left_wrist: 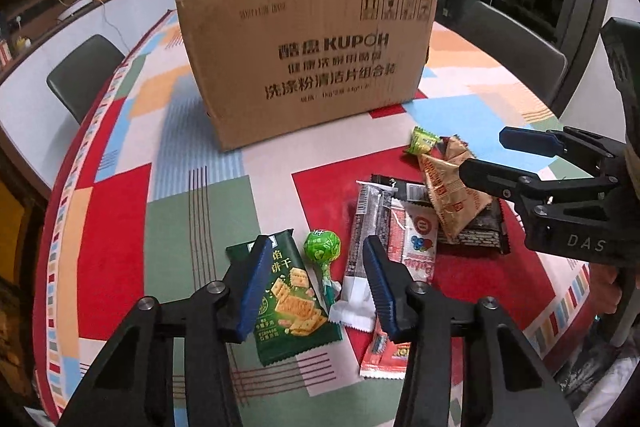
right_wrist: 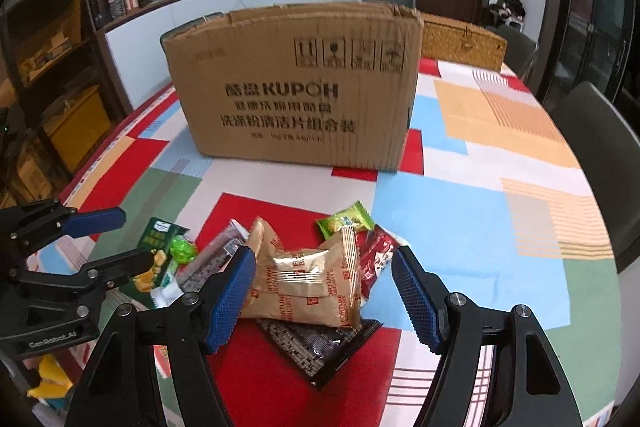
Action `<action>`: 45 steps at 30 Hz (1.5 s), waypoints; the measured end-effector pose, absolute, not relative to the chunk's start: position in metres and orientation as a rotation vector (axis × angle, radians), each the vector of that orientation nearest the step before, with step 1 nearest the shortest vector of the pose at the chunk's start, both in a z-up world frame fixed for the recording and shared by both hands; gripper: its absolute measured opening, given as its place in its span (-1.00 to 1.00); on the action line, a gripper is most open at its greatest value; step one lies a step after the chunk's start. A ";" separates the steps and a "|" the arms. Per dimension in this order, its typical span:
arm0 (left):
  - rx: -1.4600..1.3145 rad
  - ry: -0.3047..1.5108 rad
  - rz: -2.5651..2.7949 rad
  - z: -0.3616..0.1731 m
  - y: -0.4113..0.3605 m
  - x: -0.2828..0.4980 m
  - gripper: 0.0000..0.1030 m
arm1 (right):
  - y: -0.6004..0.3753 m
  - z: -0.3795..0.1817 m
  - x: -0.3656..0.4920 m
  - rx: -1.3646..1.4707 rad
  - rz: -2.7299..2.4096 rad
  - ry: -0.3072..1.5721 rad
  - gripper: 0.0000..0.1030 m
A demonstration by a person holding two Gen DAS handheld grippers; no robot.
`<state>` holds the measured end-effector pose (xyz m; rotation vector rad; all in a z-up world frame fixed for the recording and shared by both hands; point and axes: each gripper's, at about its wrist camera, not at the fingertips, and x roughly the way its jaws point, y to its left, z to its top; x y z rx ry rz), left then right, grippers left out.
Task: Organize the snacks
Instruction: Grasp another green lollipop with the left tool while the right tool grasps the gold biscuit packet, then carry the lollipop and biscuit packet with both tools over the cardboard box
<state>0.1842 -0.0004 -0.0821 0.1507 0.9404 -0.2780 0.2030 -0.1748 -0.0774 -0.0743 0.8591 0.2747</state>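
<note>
Nearest the left wrist camera, the left gripper [left_wrist: 316, 279] stands with its blue ridged pads apart, clamping nothing; between and just below them lie a dark green cracker packet [left_wrist: 290, 301], a green-wrapped lollipop [left_wrist: 322, 247] and a grey-and-white wrapped bar [left_wrist: 362, 259]; beside these, a red-and-white sachet [left_wrist: 416, 243] lies under the right-hand pad; farther right, the right gripper [right_wrist: 324, 291] is likewise open and empty, its pads either side of two tan fortune-biscuit packets [right_wrist: 304, 287], which rest on a black patterned pouch [right_wrist: 320, 351]; a dark red wrapper [right_wrist: 378, 261] and a small light green sweet packet [right_wrist: 346, 221] lie just beyond; all rest on a table covered by a cloth of red, blue, green and orange blocks [right_wrist: 460, 219]; behind the heap stands a brown corrugated cardboard box printed KUPOH [right_wrist: 296, 99].
</note>
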 end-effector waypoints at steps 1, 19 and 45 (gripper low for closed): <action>0.149 0.946 -0.281 -0.084 0.000 0.187 -0.12 | -0.175 -0.079 0.204 -0.068 0.277 0.866 0.38; 0.119 1.007 -0.313 -0.114 -0.003 0.211 -0.44 | -0.173 -0.111 0.221 -0.012 0.320 0.956 0.38; 0.089 0.933 -0.301 -0.089 -0.005 0.209 -0.50 | -0.172 -0.096 0.219 0.018 0.343 0.855 -0.12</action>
